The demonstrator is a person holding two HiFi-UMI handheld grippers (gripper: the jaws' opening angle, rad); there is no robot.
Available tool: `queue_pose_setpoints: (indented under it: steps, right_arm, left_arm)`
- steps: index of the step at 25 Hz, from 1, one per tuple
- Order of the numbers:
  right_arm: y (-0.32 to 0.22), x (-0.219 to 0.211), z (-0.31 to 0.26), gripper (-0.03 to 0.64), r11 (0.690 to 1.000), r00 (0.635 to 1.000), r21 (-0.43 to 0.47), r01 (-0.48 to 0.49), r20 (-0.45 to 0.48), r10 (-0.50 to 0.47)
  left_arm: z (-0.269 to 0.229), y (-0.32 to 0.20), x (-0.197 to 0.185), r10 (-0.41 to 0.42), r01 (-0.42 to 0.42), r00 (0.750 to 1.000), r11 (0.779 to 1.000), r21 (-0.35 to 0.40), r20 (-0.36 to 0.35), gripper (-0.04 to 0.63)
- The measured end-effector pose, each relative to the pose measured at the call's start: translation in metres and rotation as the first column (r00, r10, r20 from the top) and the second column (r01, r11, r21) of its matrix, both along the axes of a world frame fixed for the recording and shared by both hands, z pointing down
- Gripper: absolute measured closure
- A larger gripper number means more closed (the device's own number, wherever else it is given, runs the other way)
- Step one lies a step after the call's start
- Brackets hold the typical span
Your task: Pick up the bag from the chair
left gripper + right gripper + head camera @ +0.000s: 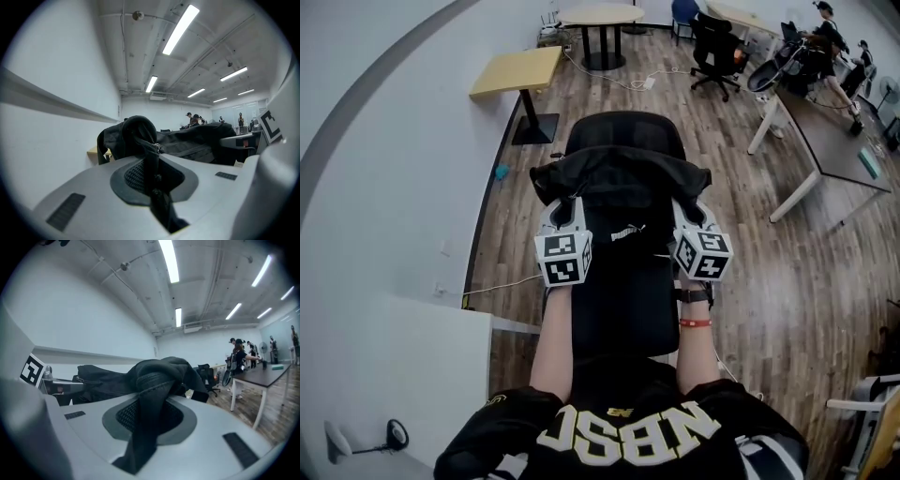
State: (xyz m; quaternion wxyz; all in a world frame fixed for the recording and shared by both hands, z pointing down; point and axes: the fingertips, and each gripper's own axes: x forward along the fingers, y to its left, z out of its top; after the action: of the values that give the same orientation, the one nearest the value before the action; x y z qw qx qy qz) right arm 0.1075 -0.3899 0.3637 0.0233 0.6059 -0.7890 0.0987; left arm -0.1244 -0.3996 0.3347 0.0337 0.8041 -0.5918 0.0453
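Lift judged in hand: the black fabric zip bag point(623, 281) is held over the black mesh office chair point(623, 127), the left tool point(152, 180) and right tool point(145, 423) each pinching a fold. Next — both ends to be kept level and carried clear.

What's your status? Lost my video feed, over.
Left claw and right claw both shut on bag. Bag hangs between them, chair just beyond. Nothing blocking seen.
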Motion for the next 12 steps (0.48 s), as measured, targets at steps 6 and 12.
queue_pose_setpoints:
  steps: [6,12]
  right_arm:
    - [-0.001,-0.008,-0.06,0.54,0.993,1.0,0.117,0.007,-0.015,-0.005]
    - [0.006,-0.014,-0.094,0.538,0.981,1.0,0.194,0.013,-0.022,-0.009]
  left_arm:
    - [-0.056,0.001,-0.007,-0.013,0.014,1.0,0.992,0.122,-0.003,0.555]
    - [-0.085,0.01,-0.014,-0.021,0.022,1.0,0.979,0.203,-0.006,0.555]
